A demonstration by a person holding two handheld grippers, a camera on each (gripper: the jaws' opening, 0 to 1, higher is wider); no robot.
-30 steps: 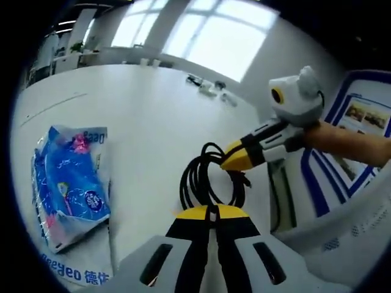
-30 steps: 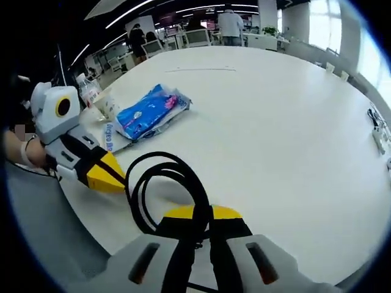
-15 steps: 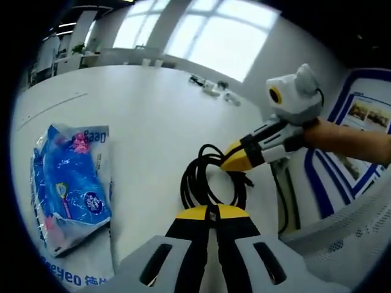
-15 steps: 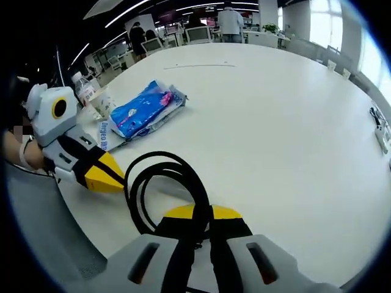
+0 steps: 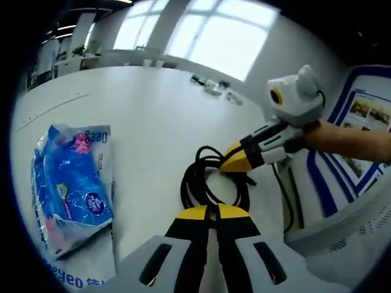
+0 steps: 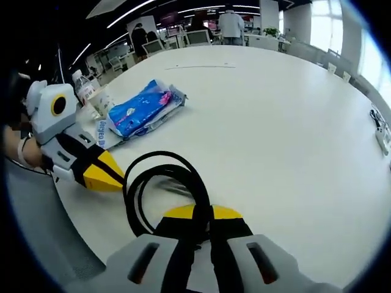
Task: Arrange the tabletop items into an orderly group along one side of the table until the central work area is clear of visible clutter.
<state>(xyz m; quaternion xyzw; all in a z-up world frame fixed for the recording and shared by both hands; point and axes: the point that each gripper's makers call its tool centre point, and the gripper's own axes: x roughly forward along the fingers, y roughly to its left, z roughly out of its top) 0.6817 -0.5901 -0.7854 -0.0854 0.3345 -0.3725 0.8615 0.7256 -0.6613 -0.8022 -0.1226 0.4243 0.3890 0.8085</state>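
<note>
A: Coiled black rubber cable (image 5: 211, 180), lower centre of the left gripper view. Left gripper (image 5: 212, 213) has its yellow-tipped fingers pressed together on the near loop. Right gripper (image 5: 235, 160) comes in from the right of that frame, its yellow tips also shut on a strand at the coil's far side.

B: Agreed from the right gripper view. Right gripper (image 6: 201, 215) at bottom centre, fingers narrow and pinching the cable (image 6: 162, 183); left gripper (image 6: 104, 174) enters at lower left with its tip at the loop. Both hold the same coil.

A: Where does the coil sit?

B: At the near edge of the white round counter (image 6: 275, 122). I cannot tell if it is lifted or resting. The blue printed plastic packet (image 6: 143, 110) lies well apart, left of centre; a clear plastic bottle (image 6: 85, 88) stands beyond it at the counter's rim.

A: Packet (image 5: 70, 186) sits at the left of my frame. Small dark clutter (image 5: 211, 85) at the far edge, too small to name.

B: Step in hand, as I judge it: gathering the cable. Next move calls for both grippers to carry the coil together toward the packet and bottle, keeping the loops from springing loose.
</note>
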